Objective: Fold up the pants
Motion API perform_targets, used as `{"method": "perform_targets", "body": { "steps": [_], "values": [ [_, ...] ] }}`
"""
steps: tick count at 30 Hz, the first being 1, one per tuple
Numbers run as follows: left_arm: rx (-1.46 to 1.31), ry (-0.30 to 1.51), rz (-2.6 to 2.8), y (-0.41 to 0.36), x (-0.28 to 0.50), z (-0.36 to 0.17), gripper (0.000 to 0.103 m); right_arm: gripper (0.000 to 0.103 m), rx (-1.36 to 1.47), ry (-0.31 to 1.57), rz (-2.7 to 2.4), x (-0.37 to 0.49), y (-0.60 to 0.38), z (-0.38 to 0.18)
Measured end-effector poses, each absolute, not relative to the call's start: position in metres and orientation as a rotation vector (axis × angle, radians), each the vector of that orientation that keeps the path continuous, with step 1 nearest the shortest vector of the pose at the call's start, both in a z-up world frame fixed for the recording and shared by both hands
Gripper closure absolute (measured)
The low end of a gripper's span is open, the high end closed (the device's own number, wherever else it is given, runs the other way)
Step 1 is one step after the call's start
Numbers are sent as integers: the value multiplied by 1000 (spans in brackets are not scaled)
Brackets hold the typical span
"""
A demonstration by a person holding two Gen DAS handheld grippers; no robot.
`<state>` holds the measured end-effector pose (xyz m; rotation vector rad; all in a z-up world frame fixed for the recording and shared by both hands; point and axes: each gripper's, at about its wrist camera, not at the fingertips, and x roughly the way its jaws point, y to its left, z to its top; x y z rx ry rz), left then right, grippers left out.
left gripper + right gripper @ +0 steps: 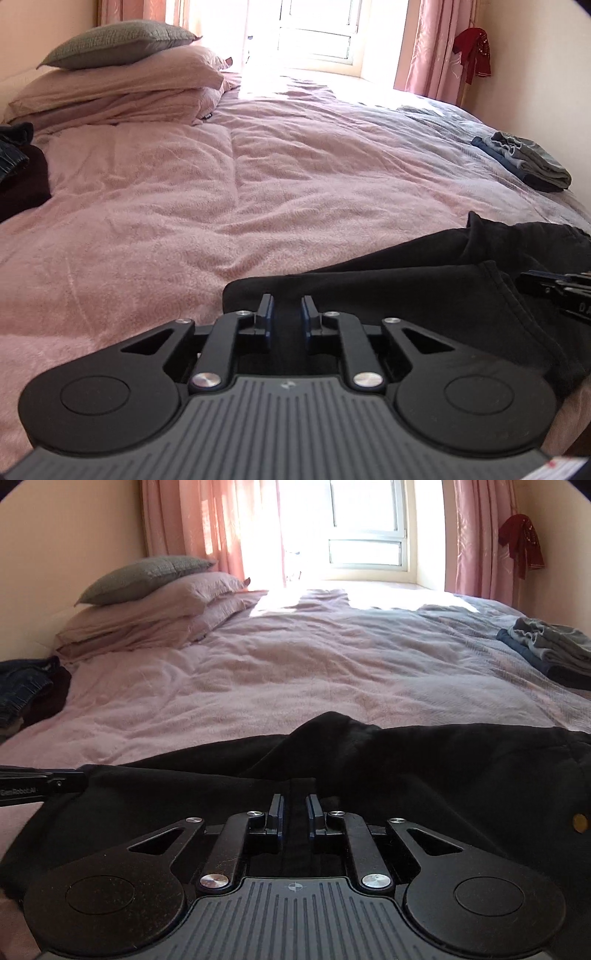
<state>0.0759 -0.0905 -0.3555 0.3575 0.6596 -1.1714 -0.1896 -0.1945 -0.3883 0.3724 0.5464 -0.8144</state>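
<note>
We looked along two hand-held grippers across a wide bed (207, 206) covered in a rumpled pink blanket. At the far left edge lay a heap of dark clothes (18, 166), with what looked like denim on top. Behind it, at the head of the bed, a grey cushion (118, 44) sat on top of stacked pink pillows (122, 88). Straight ahead, a bright window (364, 528) stood between pink curtains (188, 528).

Along the near edge of the bed lay the black pants (424, 771), spread sideways and bunched into a raised fold near the middle. Our left gripper (287, 314) sat over the left end of the pants; its jaws were narrowed around a strip of the black cloth, with a slim gap showing between the blue pads, so we could not tell whether they truly pinched it. Our right gripper (294, 808) sat further right over the pants, its jaws drawn close on a ridge of black fabric that ran between them.

At the right side of the bed rested a small folded stack of grey and blue clothes (524, 162), well apart from the pants. Beyond it, a dark red garment (521, 542) hung against the wall beside the right curtain.
</note>
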Motion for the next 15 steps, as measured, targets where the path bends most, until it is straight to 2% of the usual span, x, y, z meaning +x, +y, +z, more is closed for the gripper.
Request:
{"method": "perform_targets", "body": {
  "steps": [3,6,9,13,15],
  "values": [
    [365,632,-1188,-56,54,-347,89,96,352,531,-809,-219,-156,-377],
    [389,614,-1187,-34,36,-352,89,96,327,577,-796,-228,-131,-389],
    [413,636,-1156,-31,30,-364,87,96,309,659,-777,-221,-129,-409],
    [379,647,-1132,-26,20,-347,87,95,356,657,-784,-222,-125,-393],
    [372,656,-1145,-21,13,-341,86,86,397,615,-780,-233,-120,-385]
  ]
}}
